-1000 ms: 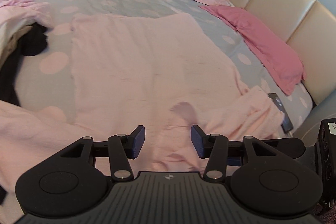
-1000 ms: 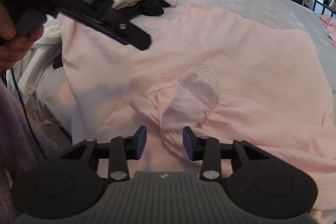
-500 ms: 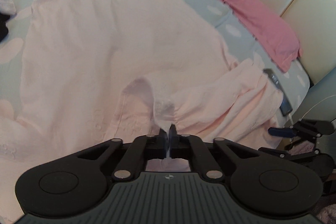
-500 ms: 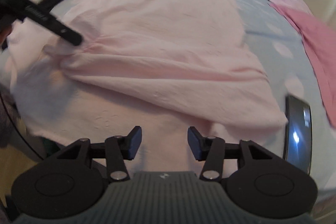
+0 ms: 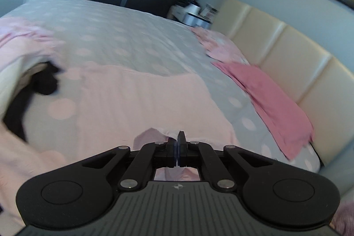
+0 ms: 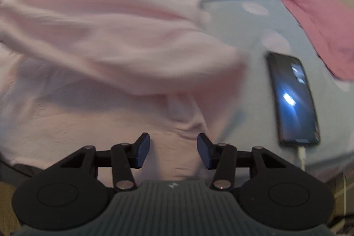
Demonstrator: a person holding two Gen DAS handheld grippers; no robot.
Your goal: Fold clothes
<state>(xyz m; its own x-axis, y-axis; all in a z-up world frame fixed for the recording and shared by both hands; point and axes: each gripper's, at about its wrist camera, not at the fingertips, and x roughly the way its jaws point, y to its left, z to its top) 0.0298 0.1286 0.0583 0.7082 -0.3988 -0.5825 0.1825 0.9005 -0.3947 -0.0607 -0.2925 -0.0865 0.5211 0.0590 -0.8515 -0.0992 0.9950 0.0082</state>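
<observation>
Pink garment point(image 5: 141, 101) pinched by left hand-held gripper point(image 5: 177, 147), bed point(image 5: 132, 37)

Pale pink garment point(image 5: 141, 101): thin, soft cloth, matt, lightly crinkled. Bedspread point(image 5: 124, 37): smooth matt grey fabric with pale dots. Darker pink cloth point(image 5: 272, 101), also matt. Headboard point(image 5: 294, 59): cream padded panels, leather-like with a slight sheen. Phone point(image 6: 292, 98): glossy glass, reflecting light. Both grippers matt black plastic, ribbed grey base, small shiny metal pins, blue pads on fingers point(image 6: 141, 150).
</observation>
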